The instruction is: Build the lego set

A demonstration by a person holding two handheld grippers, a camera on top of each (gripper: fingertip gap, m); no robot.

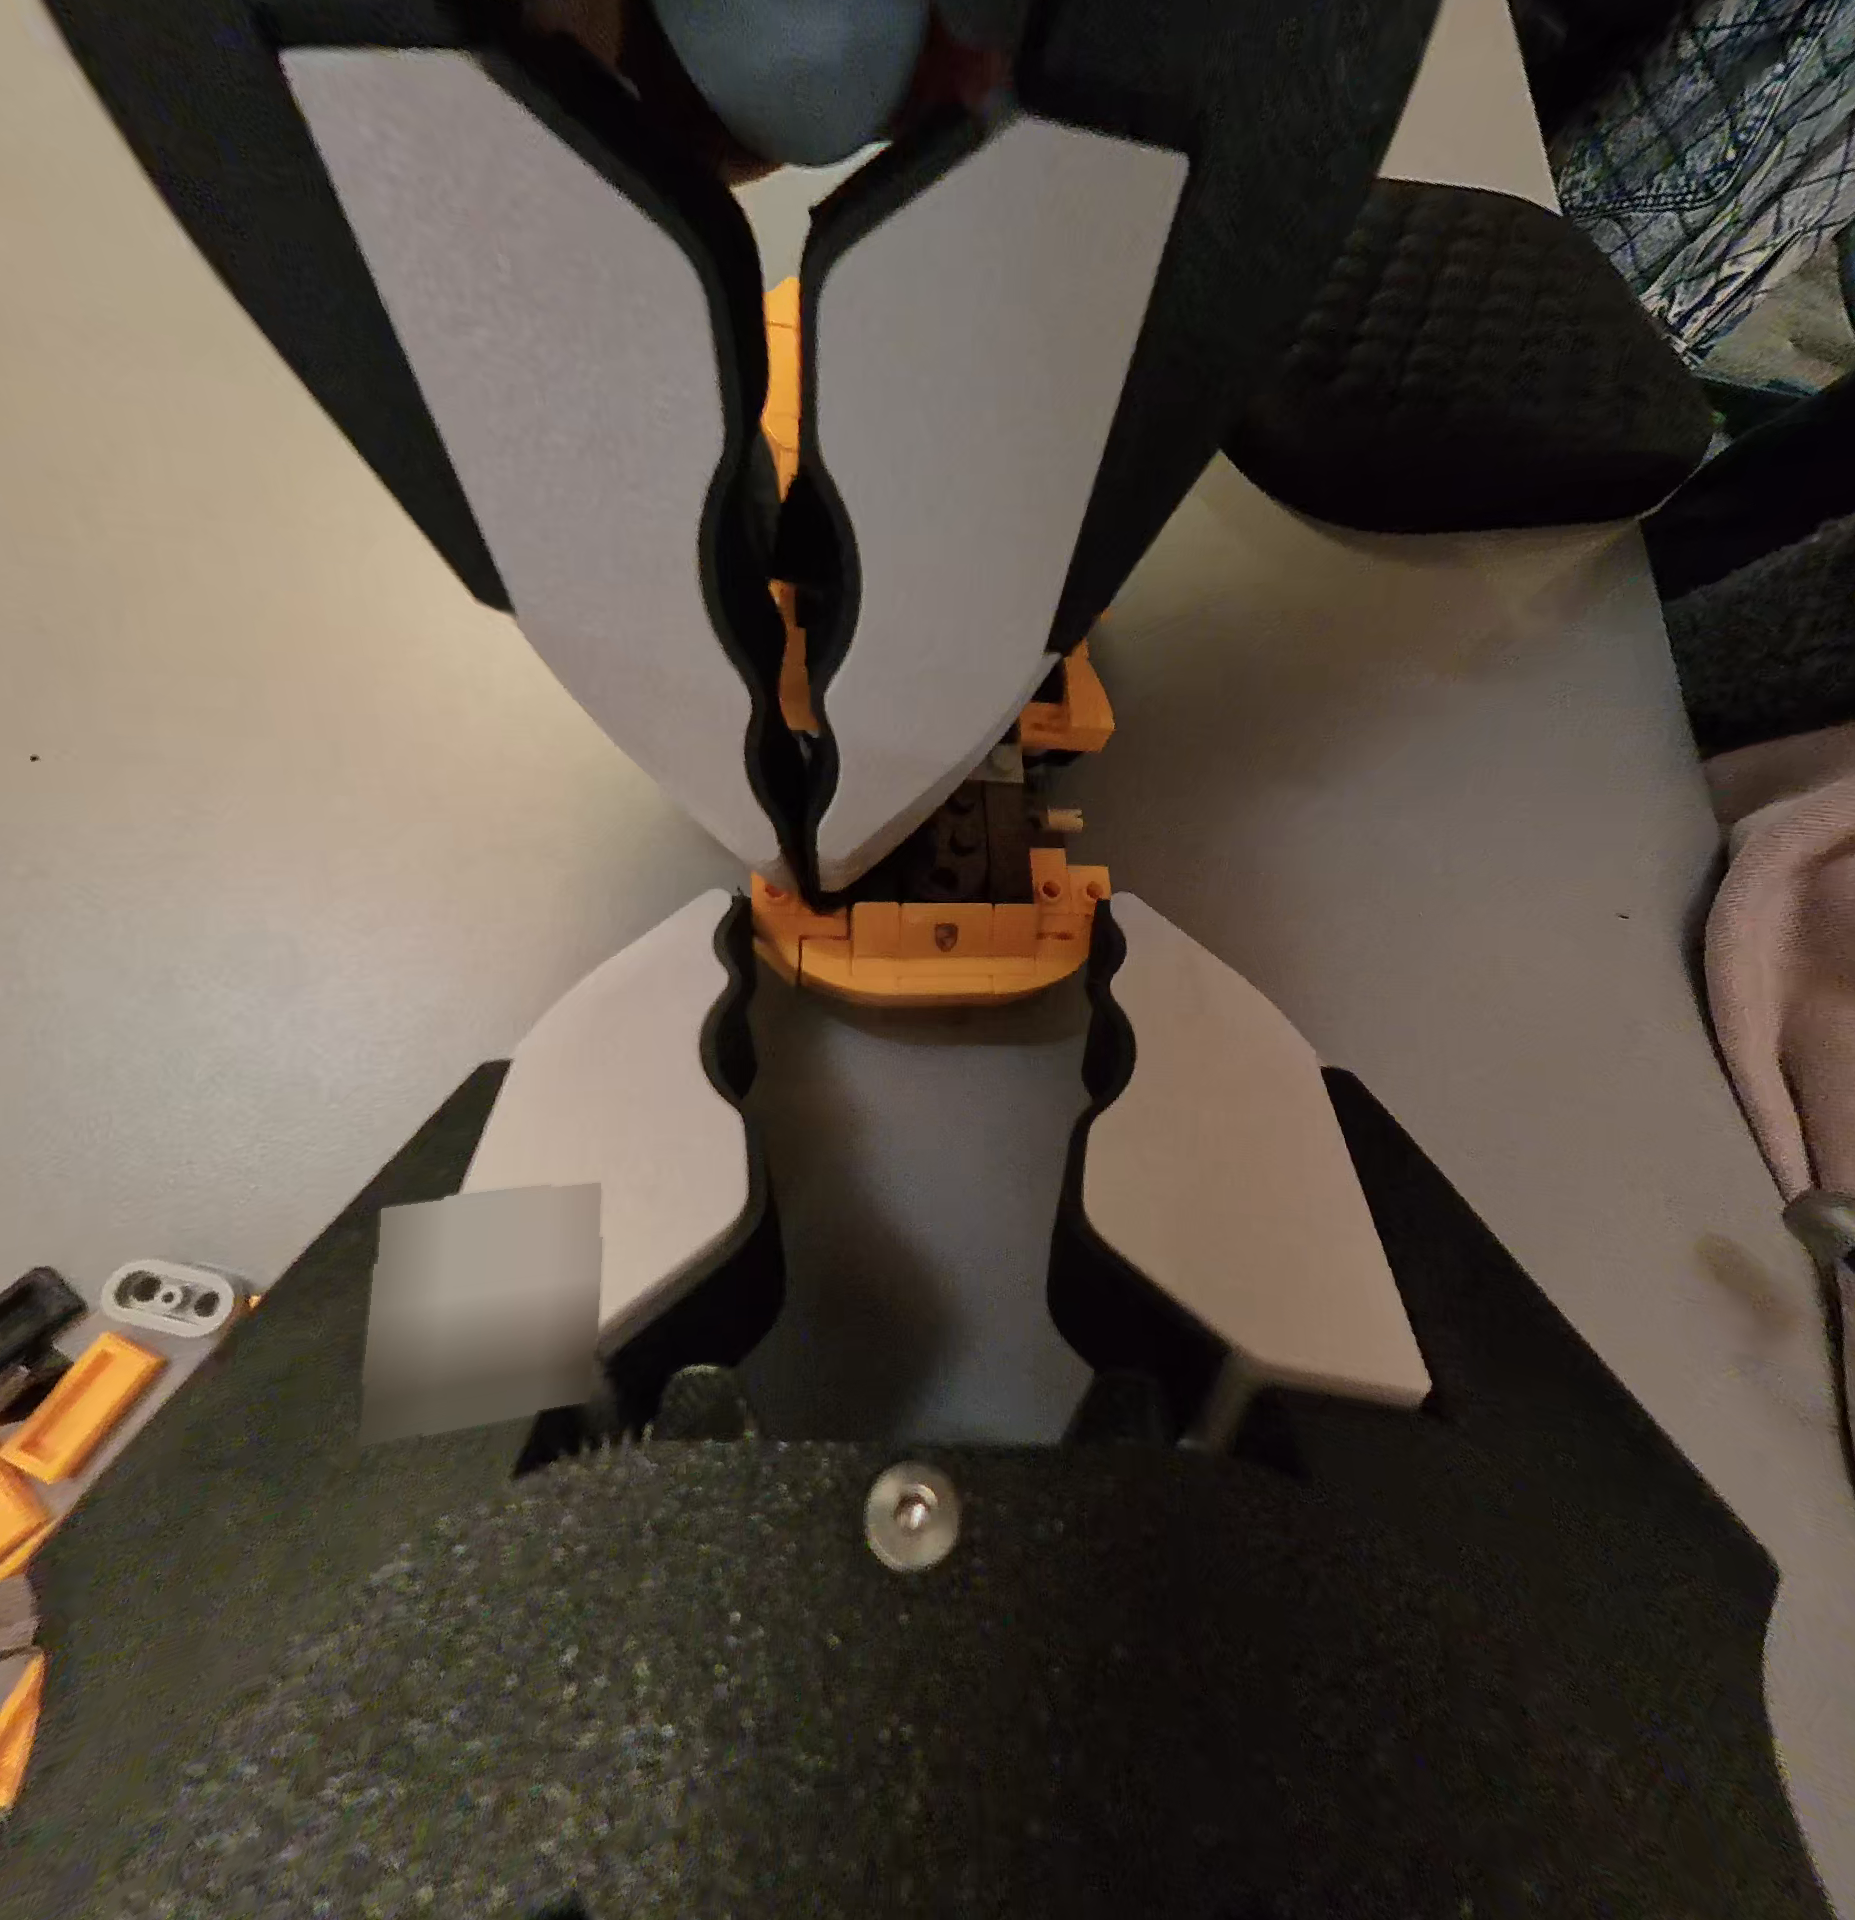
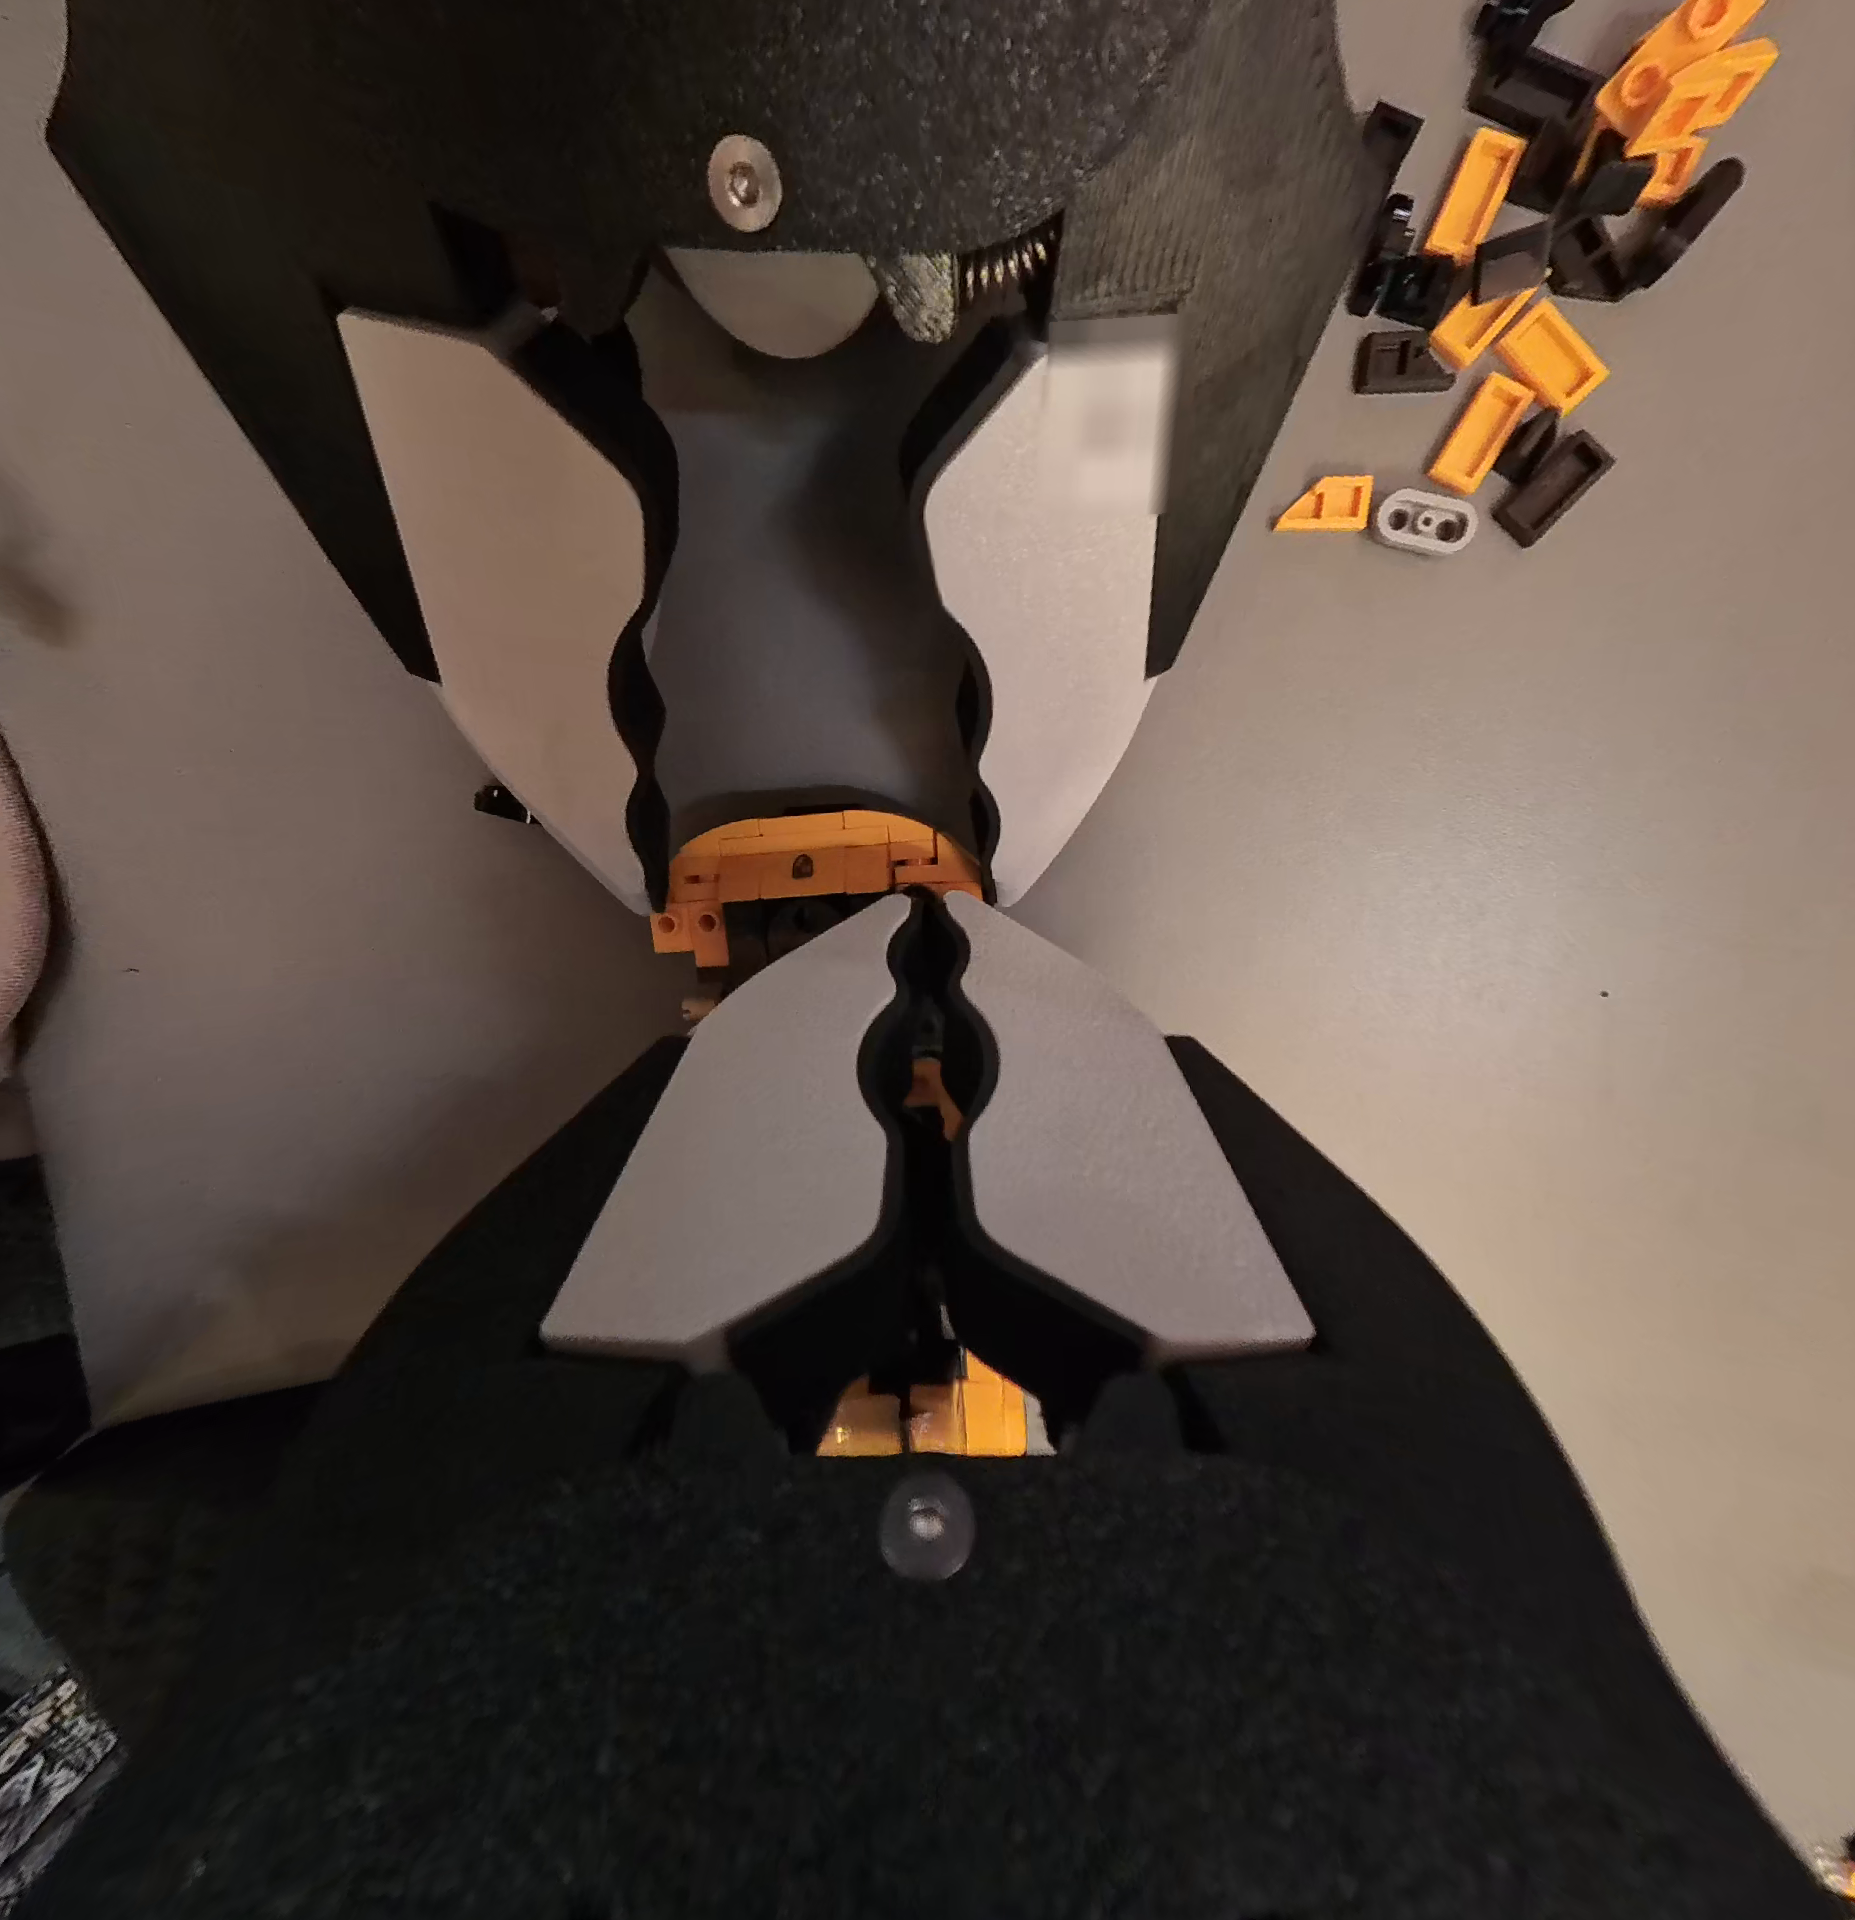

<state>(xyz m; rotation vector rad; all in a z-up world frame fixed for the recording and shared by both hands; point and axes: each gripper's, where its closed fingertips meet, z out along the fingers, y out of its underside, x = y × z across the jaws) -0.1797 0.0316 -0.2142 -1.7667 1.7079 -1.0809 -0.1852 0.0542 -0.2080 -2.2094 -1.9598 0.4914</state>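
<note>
Two grippers meeting nose to nose. Bracing the orange lego car (image 1: 928,940) at its rounded end, between the spread fingertips of the left gripper (image 1: 918,935). Beyond, pinching down over the car's body with the nearly clenched right gripper (image 2: 923,909); held brick hidden. Better pressing straight down, bracing firmly, avoiding twist.

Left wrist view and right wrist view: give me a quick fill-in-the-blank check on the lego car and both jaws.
The lego car is mostly ____ in colour. The left gripper has its jaws against either side of the ____. The right gripper has its jaws nearly ____. The oval two-hole piece beside the loose bricks is ____.
Missing: orange; car; shut; grey.
</note>
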